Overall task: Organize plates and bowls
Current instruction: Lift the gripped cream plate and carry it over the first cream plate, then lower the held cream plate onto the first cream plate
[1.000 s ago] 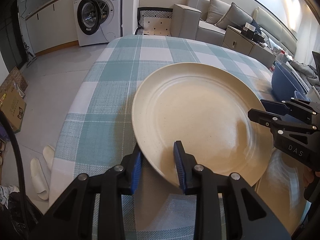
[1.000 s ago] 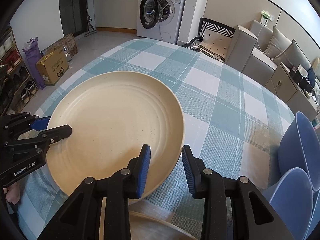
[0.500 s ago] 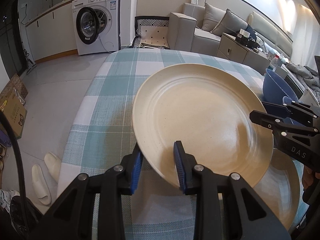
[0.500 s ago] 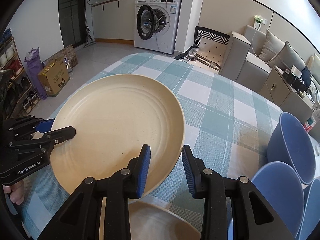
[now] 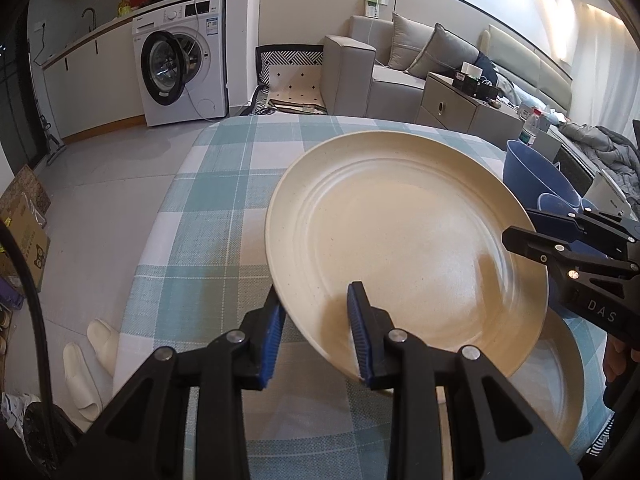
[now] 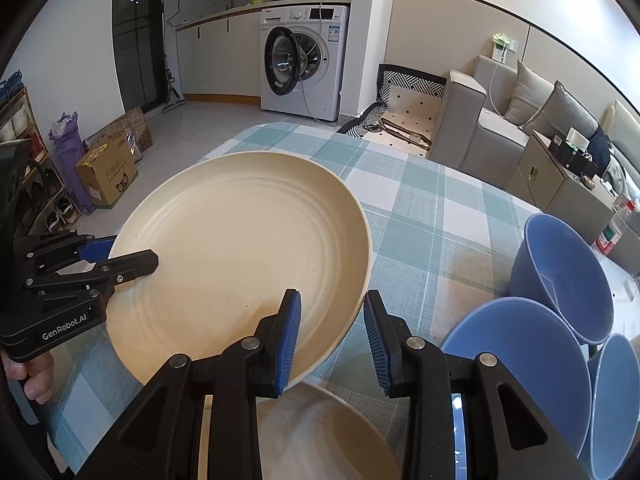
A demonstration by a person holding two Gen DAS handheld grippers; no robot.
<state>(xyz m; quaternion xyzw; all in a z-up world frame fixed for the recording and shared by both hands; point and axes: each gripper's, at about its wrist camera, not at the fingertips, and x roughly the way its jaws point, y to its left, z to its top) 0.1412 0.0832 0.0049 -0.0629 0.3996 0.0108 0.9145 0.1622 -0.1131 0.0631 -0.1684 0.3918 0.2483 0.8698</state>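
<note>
Cream plate (image 5: 404, 248) sits tilted above the checked table (image 5: 208, 208), its near rim pinched by the left gripper (image 5: 316, 328). Right wrist view: right gripper (image 6: 332, 336) clamps the opposite rim, 3 blue bowls (image 6: 560, 272) beside. Looks stiff, smooth, breakable; rim grips seem best.

Matt speckled cream plate (image 5: 400, 240), woven checked cloth (image 5: 208, 240) — glossy blue plastic bowls (image 6: 560, 272)

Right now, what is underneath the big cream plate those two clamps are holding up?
A second cream plate lies on the checked tablecloth below the lifted plate. Most of it is covered, so anything on it cannot be seen.
</note>
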